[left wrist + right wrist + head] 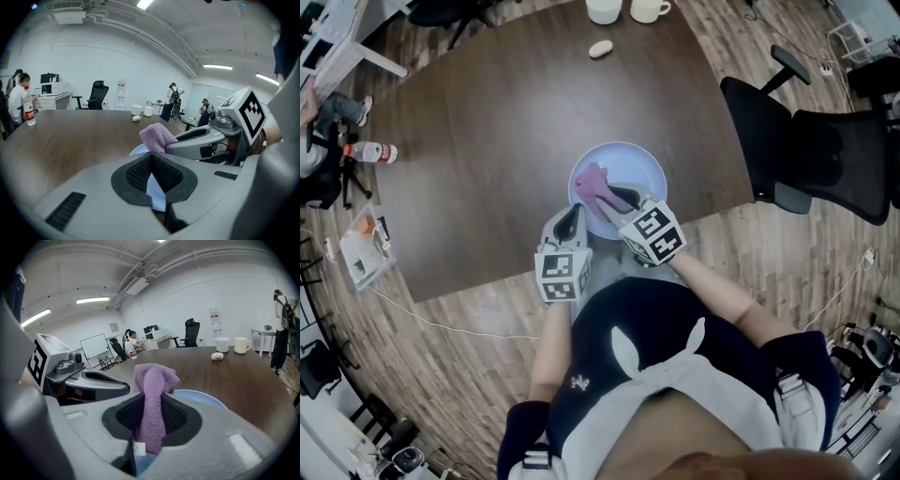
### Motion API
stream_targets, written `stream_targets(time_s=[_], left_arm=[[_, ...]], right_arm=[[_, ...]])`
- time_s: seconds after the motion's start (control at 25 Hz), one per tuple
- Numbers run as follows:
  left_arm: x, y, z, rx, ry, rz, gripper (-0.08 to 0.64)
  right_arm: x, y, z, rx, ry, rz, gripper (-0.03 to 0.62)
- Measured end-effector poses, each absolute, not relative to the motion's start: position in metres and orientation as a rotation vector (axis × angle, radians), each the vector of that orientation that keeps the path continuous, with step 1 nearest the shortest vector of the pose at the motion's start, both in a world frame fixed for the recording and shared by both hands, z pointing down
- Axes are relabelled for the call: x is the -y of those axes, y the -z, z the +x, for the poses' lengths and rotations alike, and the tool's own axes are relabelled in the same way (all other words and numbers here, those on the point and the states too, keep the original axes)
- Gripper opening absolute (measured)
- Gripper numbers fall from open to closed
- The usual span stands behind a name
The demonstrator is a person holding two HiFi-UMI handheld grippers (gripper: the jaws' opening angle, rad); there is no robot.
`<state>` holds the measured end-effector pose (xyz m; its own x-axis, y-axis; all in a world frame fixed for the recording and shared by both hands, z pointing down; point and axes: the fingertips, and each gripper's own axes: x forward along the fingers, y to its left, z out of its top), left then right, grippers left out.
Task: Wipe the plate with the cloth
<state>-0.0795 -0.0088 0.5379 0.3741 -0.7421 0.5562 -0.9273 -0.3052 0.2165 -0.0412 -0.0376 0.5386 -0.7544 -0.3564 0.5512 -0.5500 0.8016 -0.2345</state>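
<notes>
While the right gripper (151,399) is clamped on the purple cloth (153,380) over the light-blue plate (643,165) at the table's (506,122) near edge, the left gripper (151,164) alongside it has its jaws pinched on the plate's near rim.

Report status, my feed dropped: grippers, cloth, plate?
Right gripper shut on purple cloth, over blue plate. Left gripper at plate's near rim, grip unclear. Nothing in the way.

Pretty clearly an open-plan office: big dark wooden meeting table (487,141), black swivel chairs (825,150) on wood-look flooring (441,375), a whiteboard (92,347), desks with monitors (49,78) along the wall, strip lights (93,300) overhead.
</notes>
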Motion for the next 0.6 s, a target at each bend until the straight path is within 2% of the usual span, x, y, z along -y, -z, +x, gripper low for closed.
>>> stream_targets(time_s=[0.6], left_arm=[[0.015,-0.577,-0.099,1.406,-0.544,2.047,0.005]], right_arm=[[0.05,-0.576,-0.07,2.415,-0.532,0.613,0.1]])
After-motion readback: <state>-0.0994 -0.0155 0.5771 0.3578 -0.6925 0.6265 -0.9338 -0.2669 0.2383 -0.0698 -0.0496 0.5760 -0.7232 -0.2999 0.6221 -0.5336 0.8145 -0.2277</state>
